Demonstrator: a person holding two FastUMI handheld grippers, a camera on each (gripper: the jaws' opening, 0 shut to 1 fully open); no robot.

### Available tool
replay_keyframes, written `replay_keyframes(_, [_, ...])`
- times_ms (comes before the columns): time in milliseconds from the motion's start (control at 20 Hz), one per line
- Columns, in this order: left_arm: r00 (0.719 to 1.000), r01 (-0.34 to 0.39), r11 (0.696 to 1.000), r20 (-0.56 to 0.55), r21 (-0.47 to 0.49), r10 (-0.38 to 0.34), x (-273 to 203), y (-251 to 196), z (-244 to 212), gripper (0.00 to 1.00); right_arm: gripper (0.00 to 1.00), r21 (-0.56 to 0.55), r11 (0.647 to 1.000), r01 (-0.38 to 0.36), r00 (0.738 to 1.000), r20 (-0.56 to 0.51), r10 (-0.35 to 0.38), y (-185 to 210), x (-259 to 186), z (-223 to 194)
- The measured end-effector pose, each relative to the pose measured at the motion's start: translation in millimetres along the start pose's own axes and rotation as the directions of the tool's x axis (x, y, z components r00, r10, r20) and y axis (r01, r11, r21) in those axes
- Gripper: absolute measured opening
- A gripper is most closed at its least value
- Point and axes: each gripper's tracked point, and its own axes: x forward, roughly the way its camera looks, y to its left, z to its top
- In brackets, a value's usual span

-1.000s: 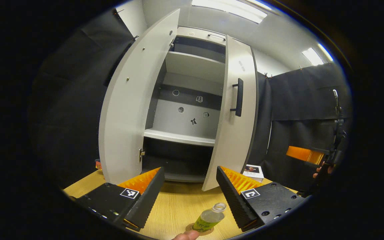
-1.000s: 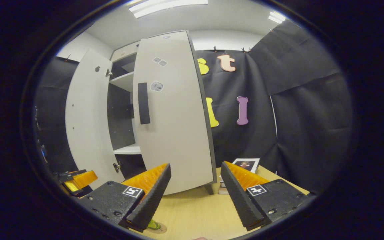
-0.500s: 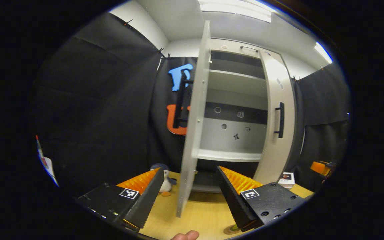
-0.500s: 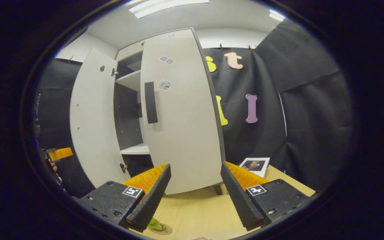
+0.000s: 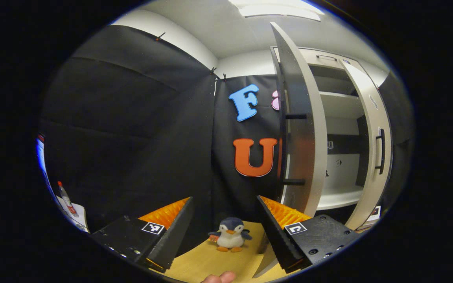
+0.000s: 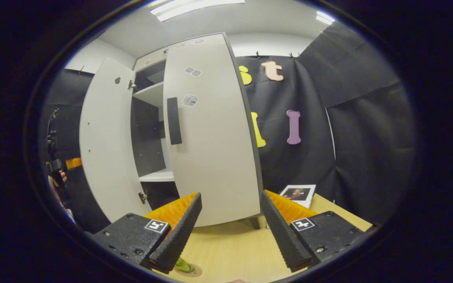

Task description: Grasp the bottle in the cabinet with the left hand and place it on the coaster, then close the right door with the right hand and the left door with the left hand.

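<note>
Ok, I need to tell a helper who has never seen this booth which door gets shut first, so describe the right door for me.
Find the tall pale cabinet standing on the wooden table. The right door is the panel swung out nearest the booklet. Unlike the left door, its outer face shows, with a dark vertical handle and small stickers.

Light came from ceiling panels [image 6: 197, 6] overhead, which were blown out to white. The pale cabinet doors [image 6: 210, 129] were evenly lit, while the black cloth swallowed light. Fisheye distortion bent straight edges strongly near the rim. Both views were sharp, with soft shadows on the worktop [image 6: 230, 251].
</note>
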Motion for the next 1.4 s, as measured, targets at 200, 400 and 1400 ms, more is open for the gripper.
replay_keyframes(200, [0.999, 0.003, 1.0, 0.048, -0.022, -0.002, 14, -2, 12, 0.94, 0.99, 0.003, 0.999, 0.049, 0.999, 0.007, -0.049, -18, 0, 0])
replay_keyframes(400, [0.999, 0.022, 1.0, 0.045, 0.018, -0.023, 11, -10, 14, 0.94, 0.99, 0.009, 0.998, 0.066, 0.998, 0.014, -0.066, -28, 0, 5])
replay_keyframes(1400, [0.898, 0.439, 0.892, 0.041, -0.103, -0.438, 2, -166, 7, 0.99, 0.98, 0.02, 0.991, 0.129, 0.989, 0.077, -0.13, -48, -31, 26])
